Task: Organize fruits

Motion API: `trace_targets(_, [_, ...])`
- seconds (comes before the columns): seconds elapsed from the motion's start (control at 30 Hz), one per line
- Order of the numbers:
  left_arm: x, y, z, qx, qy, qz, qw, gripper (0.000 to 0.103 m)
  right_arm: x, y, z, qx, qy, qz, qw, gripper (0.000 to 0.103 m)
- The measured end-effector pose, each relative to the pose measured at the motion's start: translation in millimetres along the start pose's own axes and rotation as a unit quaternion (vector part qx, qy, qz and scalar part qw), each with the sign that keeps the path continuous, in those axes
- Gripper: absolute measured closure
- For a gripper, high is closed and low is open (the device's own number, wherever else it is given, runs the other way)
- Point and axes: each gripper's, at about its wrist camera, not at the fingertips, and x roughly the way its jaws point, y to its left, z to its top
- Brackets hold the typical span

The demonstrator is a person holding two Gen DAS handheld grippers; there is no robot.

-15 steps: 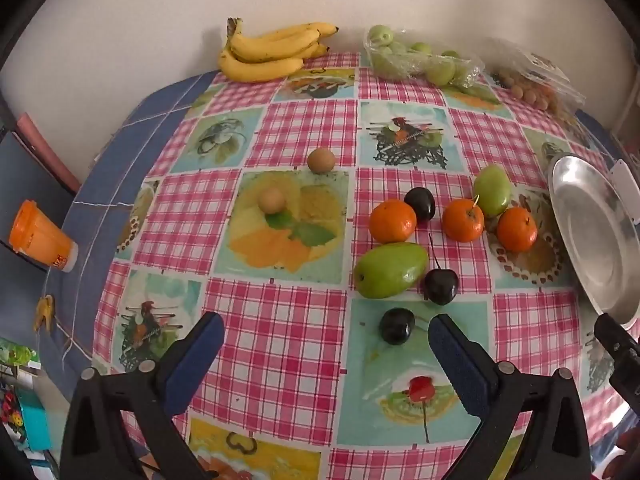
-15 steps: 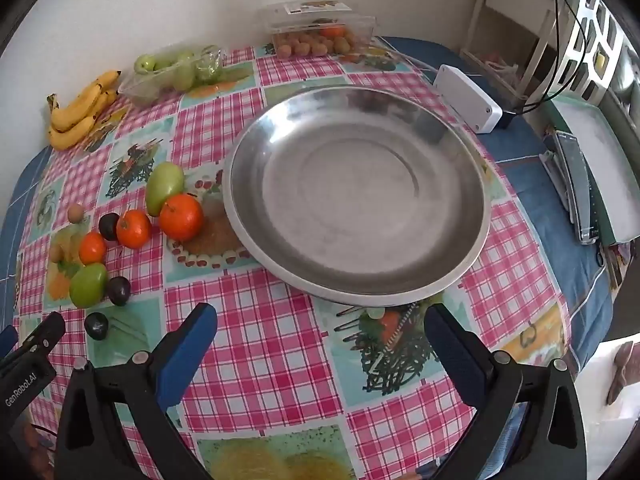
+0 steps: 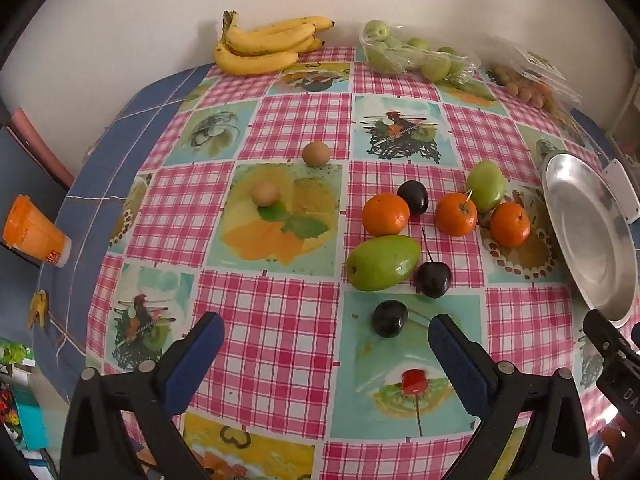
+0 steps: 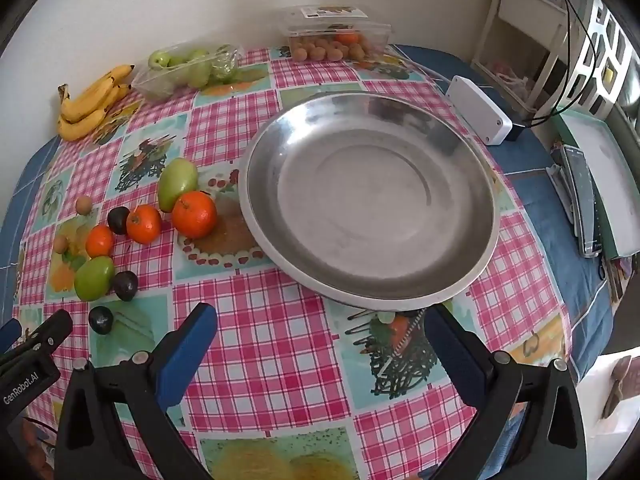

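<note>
On the pink-checked oilcloth worktop (image 3: 280, 320) against a white wall, a dark plum (image 3: 389, 318) lies just beyond the spread, empty left tool (image 3: 326, 338).

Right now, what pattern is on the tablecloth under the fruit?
The tablecloth has pink-and-white checked squares alternating with printed fruit pictures; the left wrist view shows it best.

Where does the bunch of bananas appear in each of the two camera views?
Left wrist view: bananas at top centre, against the wall.
Right wrist view: bananas at upper left, at the table's far edge.
Shared landmark: the bag of green fruit just right of them.
</note>
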Motion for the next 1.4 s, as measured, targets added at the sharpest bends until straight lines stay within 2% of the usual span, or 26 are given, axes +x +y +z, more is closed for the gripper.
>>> trace_targets(1.4, [4.8, -2.3, -2.1, 0.007, 0.013, -0.001, 0.9999, 0.0, 1.2, 4.6, 0.0, -0.011, 0.001, 0.006, 1.0, 0.0])
